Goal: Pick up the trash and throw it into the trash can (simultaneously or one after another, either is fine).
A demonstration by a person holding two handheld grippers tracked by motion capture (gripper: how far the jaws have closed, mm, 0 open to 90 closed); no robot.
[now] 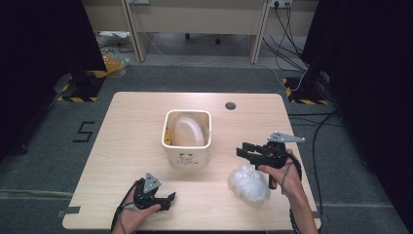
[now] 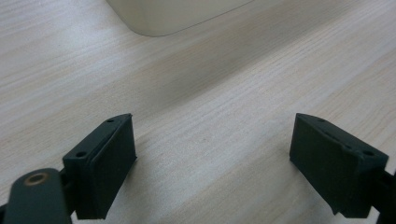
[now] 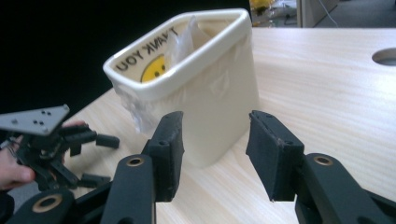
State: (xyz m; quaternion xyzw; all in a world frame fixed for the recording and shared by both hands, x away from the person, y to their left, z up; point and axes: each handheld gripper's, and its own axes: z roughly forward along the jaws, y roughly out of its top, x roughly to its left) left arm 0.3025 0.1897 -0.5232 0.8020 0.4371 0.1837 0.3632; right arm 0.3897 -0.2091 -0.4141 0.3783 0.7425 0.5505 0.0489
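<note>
A cream bin (image 1: 187, 139) with a thin plastic liner stands upright at the middle of the wooden table (image 1: 131, 122). A pale rounded thing lies inside it. A crumpled white plastic wad (image 1: 249, 183) lies on the table right of the bin, beside the person's right hand. My right gripper (image 1: 245, 150) hovers above the wad and points left at the bin. Its jaws are open with nothing between them, and the bin (image 3: 205, 79) stands just beyond my right gripper (image 3: 215, 140). My left gripper (image 1: 168, 200) rests low near the table's front left, open and empty (image 2: 215, 140).
A round cable hole (image 1: 230, 106) is in the table behind the bin. Beyond the table are desk legs, floor cables (image 1: 287, 29) and black curtains on both sides. The bin's base (image 2: 177, 14) lies ahead of the left gripper across bare wood.
</note>
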